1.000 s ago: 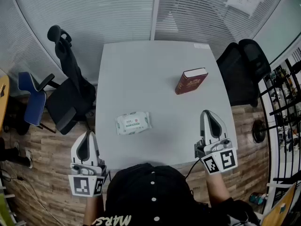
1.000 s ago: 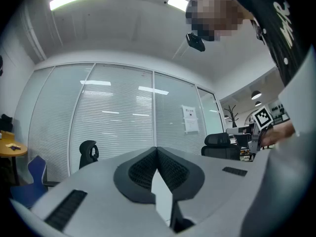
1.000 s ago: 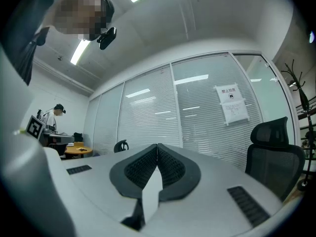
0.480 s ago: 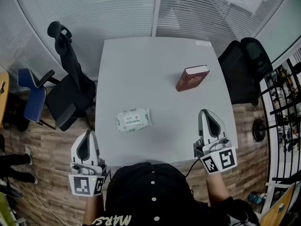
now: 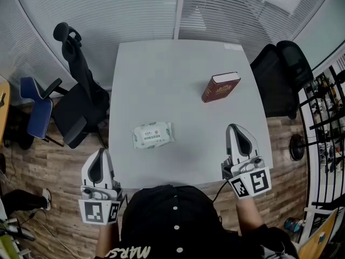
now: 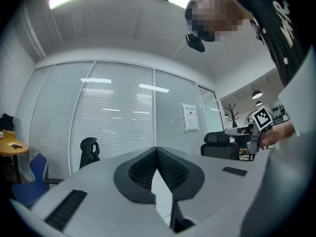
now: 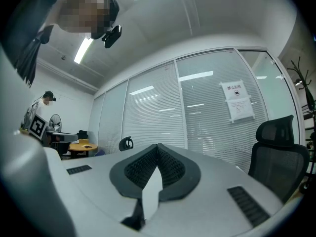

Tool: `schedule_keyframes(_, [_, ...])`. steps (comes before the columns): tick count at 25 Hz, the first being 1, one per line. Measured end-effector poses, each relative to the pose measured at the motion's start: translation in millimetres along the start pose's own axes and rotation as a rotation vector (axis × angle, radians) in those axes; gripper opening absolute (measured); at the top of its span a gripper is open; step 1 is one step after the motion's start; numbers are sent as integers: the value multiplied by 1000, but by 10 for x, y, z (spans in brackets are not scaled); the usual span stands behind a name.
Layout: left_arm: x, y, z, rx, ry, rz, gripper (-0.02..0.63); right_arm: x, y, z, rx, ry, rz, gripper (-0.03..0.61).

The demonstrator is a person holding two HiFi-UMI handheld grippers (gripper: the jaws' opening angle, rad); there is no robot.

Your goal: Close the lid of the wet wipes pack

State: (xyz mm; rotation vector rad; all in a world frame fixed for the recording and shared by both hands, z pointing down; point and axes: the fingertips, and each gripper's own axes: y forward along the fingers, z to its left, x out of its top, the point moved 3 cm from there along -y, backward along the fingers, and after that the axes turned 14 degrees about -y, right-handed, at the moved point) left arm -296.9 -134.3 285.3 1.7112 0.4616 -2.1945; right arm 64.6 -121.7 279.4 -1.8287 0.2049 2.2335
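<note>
The wet wipes pack (image 5: 153,135), white with a green label, lies flat on the white table (image 5: 172,69), left of the middle toward the near edge. Whether its lid is up or down I cannot tell. My left gripper (image 5: 101,151) hangs just off the table's near left corner, shut and empty, short of the pack. My right gripper (image 5: 235,127) is over the near right edge, also shut with nothing in it. In the left gripper view the gripper (image 6: 157,150) shows its jaws touching, and the right gripper view shows the same for that gripper (image 7: 157,147). The pack is hidden in both gripper views.
A dark red book (image 5: 220,87) lies on the table's right side. A black office chair with a jacket (image 5: 81,104) and a blue chair (image 5: 36,112) stand at the left. Another black chair (image 5: 280,77) stands at the right, with glass walls and blinds behind.
The head view has drifted slightly. Both grippers and the pack keep their places.
</note>
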Motion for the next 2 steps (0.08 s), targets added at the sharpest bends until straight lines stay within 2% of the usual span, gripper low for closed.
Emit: schedule_keyframes(2, [-5,1,-16,-2,0,2,12,0,1,7,4,-2,1,28])
